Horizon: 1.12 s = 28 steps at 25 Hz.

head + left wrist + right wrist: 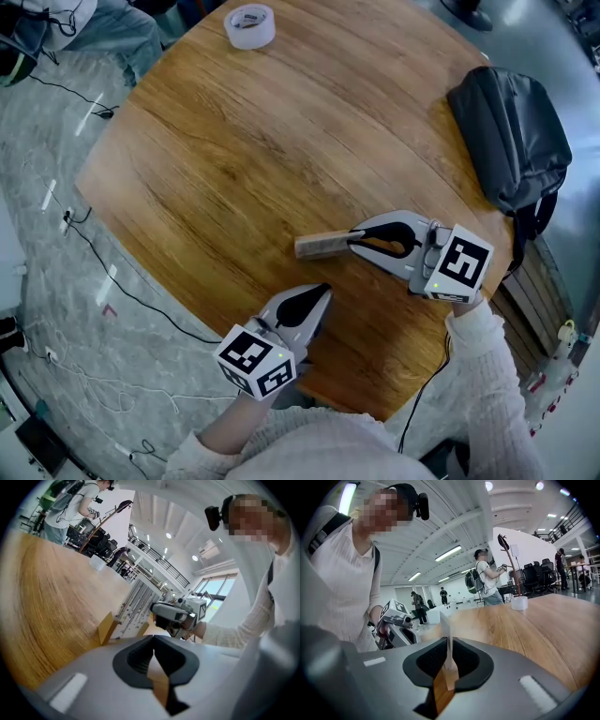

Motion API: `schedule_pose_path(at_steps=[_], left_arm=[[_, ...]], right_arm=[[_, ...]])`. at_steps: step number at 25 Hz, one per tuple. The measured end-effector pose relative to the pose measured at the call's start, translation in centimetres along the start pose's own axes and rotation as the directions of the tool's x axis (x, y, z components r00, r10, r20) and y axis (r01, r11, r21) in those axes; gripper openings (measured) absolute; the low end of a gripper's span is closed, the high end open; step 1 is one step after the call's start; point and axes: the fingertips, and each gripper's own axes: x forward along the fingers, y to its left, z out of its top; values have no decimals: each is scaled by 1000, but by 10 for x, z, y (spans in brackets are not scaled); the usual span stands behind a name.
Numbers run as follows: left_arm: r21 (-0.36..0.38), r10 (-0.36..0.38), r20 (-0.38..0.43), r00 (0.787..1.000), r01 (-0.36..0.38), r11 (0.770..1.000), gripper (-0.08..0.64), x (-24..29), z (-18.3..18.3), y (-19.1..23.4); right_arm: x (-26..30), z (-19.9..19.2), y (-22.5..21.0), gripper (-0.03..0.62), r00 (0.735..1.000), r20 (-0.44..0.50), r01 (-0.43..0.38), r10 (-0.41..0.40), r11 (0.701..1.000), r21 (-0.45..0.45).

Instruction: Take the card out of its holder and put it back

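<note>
Tape roll [250,25] on round wooden table [234,159]; black bag [511,136] at its edge.

a round wooden desk [234,141] with bold grain spreads ahead of the left tool [323,291] and the right tool [354,236]. left of the left tool lies a grey marbled floor [56,309], crossed by thin black cables [141,305]. right of the right tool, a slatted wooden seat [530,281] stands at the desk's edge. far beyond the right tool opens a white hall with strip lights [447,553] on a beamed ceiling and dark office chairs [533,581]. beyond the left tool run a railed upper gallery [157,557] and bright windows [218,588].
</note>
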Motion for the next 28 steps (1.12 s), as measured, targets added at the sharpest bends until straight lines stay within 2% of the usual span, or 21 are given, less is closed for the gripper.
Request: schedule_pose_path(at_steps=[7,28], left_arm=[[5,7,1,1000,-7,1000,8,1,1,3],[30,-4,15,1000,4,1000,8,-5,9,-10]], right_arm=[[1,0,6,15,999,27,-42,42,999,-4],[-13,26,9,12,997,75,-31,35,998,-53]])
